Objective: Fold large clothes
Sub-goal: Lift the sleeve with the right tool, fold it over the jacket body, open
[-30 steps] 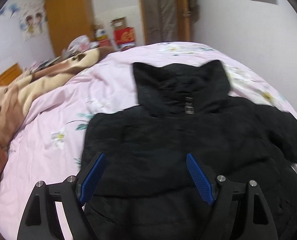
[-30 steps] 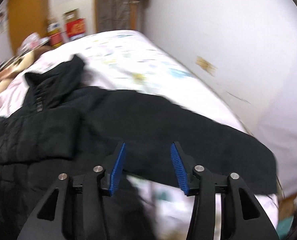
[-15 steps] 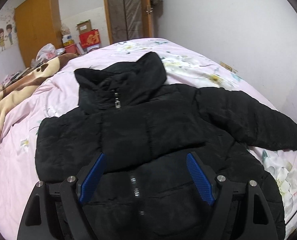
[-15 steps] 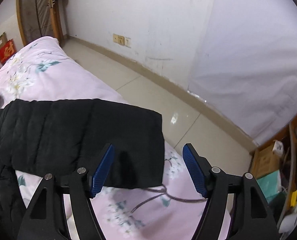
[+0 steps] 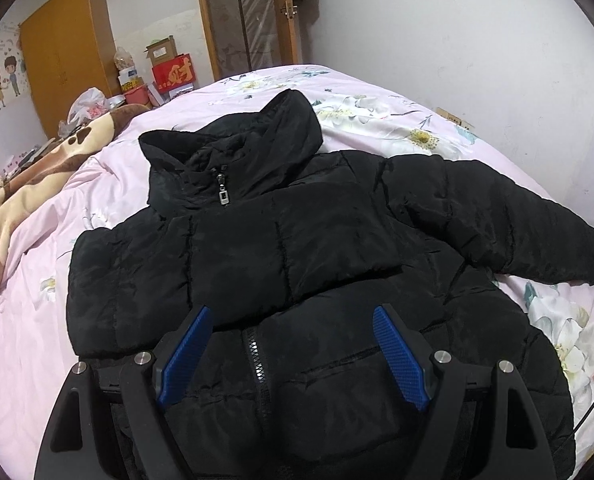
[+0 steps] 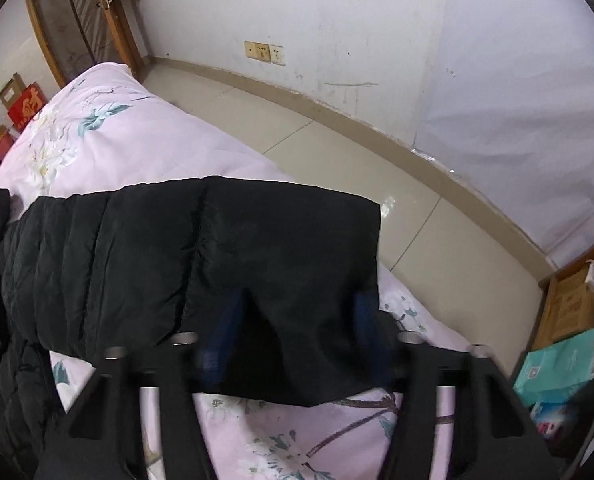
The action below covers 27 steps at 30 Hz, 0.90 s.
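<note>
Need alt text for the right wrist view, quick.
The right gripper is closing on the cuff end of the black puffer jacket's sleeve, which lies across the pink floral bedspread. Beyond are tiled floor and a white wall.

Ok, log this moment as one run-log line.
stage: sleeve fold | left gripper: open above jacket, empty | right gripper: closing around sleeve cuff | left sleeve: already folded across chest | jacket: on bed
</note>
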Available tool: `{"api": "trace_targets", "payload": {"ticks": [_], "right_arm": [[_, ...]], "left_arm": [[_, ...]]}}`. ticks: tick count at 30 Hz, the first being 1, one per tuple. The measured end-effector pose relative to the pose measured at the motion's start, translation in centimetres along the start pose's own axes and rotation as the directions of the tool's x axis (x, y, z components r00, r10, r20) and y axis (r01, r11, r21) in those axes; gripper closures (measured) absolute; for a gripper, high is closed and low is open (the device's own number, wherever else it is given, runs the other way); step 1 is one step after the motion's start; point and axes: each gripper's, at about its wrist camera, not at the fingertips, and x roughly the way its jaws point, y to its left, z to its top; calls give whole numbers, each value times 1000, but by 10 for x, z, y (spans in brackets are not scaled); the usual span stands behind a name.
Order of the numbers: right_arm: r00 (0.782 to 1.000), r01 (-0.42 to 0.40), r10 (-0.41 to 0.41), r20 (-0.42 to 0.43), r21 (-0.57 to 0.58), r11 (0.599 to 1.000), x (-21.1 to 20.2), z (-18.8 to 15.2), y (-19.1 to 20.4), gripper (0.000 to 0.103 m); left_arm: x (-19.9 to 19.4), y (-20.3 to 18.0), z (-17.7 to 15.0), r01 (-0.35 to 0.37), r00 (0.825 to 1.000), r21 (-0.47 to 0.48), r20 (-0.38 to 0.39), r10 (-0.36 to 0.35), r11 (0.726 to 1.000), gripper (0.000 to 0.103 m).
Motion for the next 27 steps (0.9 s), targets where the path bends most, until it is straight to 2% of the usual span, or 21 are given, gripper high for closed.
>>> {"api": "trace_targets", "payload": {"ticks": [1, 2, 4, 6, 12, 16, 23, 27], "right_arm": [[1000, -2, 2, 1, -14, 1000, -1, 0, 3, 73], [1000, 2, -2, -1, -27, 1000, -1, 0, 5, 76], [1000, 23, -24, -5, -73, 997, -1, 2, 14, 89], [999, 27, -24, 34, -99, 995, -11, 2, 21, 92], [991, 20, -3, 133, -129, 991, -45, 6, 34, 94], [980, -10, 43, 195, -165, 986, -74, 13, 52, 94], [954, -44, 130, 271, -303, 952, -128, 15, 111, 94], [946, -41, 157, 282, -375, 926, -144, 10, 152, 94]], "left_arm": [[0, 1, 0, 1, 1000, -2, -2, -1, 1000, 21], [0, 1, 0, 3, 1000, -5, -4, -3, 1000, 21], [0, 2, -1, 0, 1000, -8, -6, 0, 1000, 21], [-2, 2, 0, -3, 1000, -5, -4, 3, 1000, 21], [-6, 9, 1, -2, 1000, -19, 6, 2, 1000, 21], [-10, 15, 4, -6, 1000, -26, 19, 6, 1000, 21], [-19, 38, 4, -13, 999, -72, 33, 16, 997, 21], [-24, 54, 4, -30, 999, -88, 39, 33, 996, 21]]}}
